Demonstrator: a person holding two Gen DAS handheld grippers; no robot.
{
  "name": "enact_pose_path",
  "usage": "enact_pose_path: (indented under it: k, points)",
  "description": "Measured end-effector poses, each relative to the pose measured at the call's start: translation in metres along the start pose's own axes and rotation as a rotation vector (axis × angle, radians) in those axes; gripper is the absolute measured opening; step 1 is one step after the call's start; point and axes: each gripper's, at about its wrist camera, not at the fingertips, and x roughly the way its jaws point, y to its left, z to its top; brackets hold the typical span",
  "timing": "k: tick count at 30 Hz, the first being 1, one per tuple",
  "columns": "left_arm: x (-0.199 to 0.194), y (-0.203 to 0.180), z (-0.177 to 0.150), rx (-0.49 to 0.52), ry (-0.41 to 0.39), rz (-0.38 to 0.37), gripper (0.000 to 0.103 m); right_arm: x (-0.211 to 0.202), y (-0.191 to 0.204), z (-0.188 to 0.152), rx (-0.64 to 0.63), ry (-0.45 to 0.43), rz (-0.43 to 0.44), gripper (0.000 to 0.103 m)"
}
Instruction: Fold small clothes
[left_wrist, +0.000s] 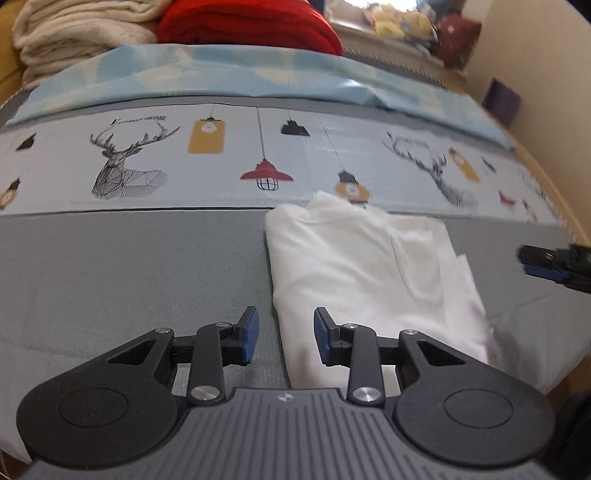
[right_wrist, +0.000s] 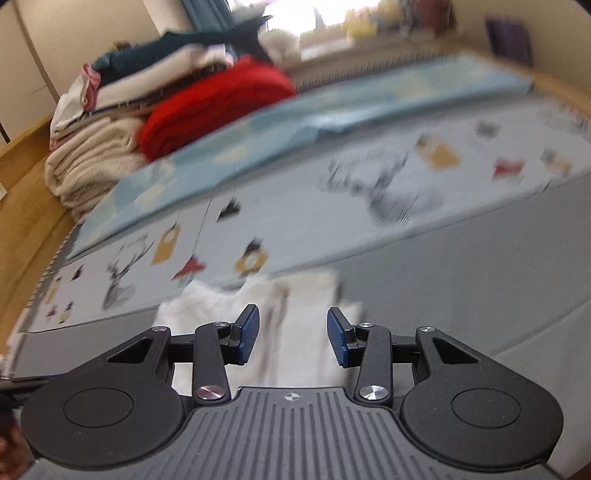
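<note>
- A white garment (left_wrist: 369, 266) is lying partly folded on the grey part of a bed (left_wrist: 129, 266), its far end reaching the printed strip of the sheet (left_wrist: 221, 162) with deer and hanging lamps.
- The left gripper (left_wrist: 285, 338) is hanging over the near left edge of the garment; its blue-padded fingers (left_wrist: 251, 332) are standing apart with nothing between them, one over grey bedding and the other over white cloth.
- The right gripper (right_wrist: 292, 339) is hovering above the near end of the same white garment (right_wrist: 295, 332), and its fingers (right_wrist: 341, 341) are likewise parted and gripping nothing.
- In the left wrist view the tip of the right gripper (left_wrist: 550, 264) is showing at the right edge, just beside the garment's right side.
- A pale blue patterned cloth (left_wrist: 240, 70) is lying folded across the bed beyond the printed strip.
- Behind it a red blanket (left_wrist: 251, 26) and a cream blanket (left_wrist: 81, 37) are sitting side by side, with more folded clothes (right_wrist: 155, 62) stacked on top in the right wrist view.
- The right wrist view is blurring heavily, so finer detail there cannot be told.
</note>
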Motion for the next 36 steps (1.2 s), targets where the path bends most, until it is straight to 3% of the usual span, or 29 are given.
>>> enact_pose_path:
  k: [3, 7, 12, 15, 16, 17, 18, 21, 24, 26, 29, 33, 36]
  points:
    - [0.003, -0.004, 0.0, 0.014, -0.003, 0.013, 0.036, 0.028, 0.007, -0.005, 0.056, 0.117, 0.035, 0.043]
    - [0.005, -0.004, 0.003, -0.025, -0.007, 0.005, 0.036, 0.068, 0.024, -0.018, 0.074, 0.264, 0.014, 0.043]
    - [0.004, -0.003, 0.004, -0.031, -0.003, -0.004, 0.036, 0.11, 0.034, -0.035, 0.076, 0.381, -0.095, 0.047]
    - [0.004, 0.002, 0.007, -0.044, -0.006, -0.003, 0.036, 0.118, 0.041, -0.037, 0.052, 0.377, -0.114, 0.047]
    - [0.003, 0.005, 0.007, -0.052, -0.008, -0.002, 0.036, 0.119, 0.043, -0.037, 0.033, 0.372, -0.106, 0.04]
    - [0.003, 0.007, 0.009, -0.062, -0.009, 0.0, 0.036, 0.117, 0.046, -0.037, 0.013, 0.366, -0.086, 0.017]
    - [0.004, 0.01, 0.01, -0.073, -0.008, 0.002, 0.036, 0.114, 0.049, -0.036, -0.012, 0.357, -0.063, 0.008]
    - [0.006, 0.012, 0.013, -0.093, -0.004, -0.003, 0.036, 0.087, 0.055, -0.027, -0.104, 0.242, 0.017, 0.007]
    - [0.009, 0.003, 0.015, -0.084, 0.0, -0.021, 0.036, 0.047, 0.041, -0.009, -0.092, 0.096, 0.126, 0.007]
    - [0.013, -0.007, 0.015, -0.064, 0.008, -0.032, 0.036, 0.029, 0.026, -0.005, -0.097, 0.048, 0.078, 0.007]
    - [0.019, -0.028, 0.013, -0.016, 0.021, -0.051, 0.036, 0.024, 0.001, -0.001, -0.04, 0.068, 0.008, 0.007]
    - [0.029, -0.055, 0.009, 0.056, 0.042, -0.075, 0.037, 0.043, -0.029, -0.007, 0.042, 0.244, -0.072, 0.012]
    - [0.038, -0.069, 0.005, 0.109, 0.073, -0.08, 0.036, 0.035, -0.028, -0.007, 0.013, 0.208, -0.089, 0.017]
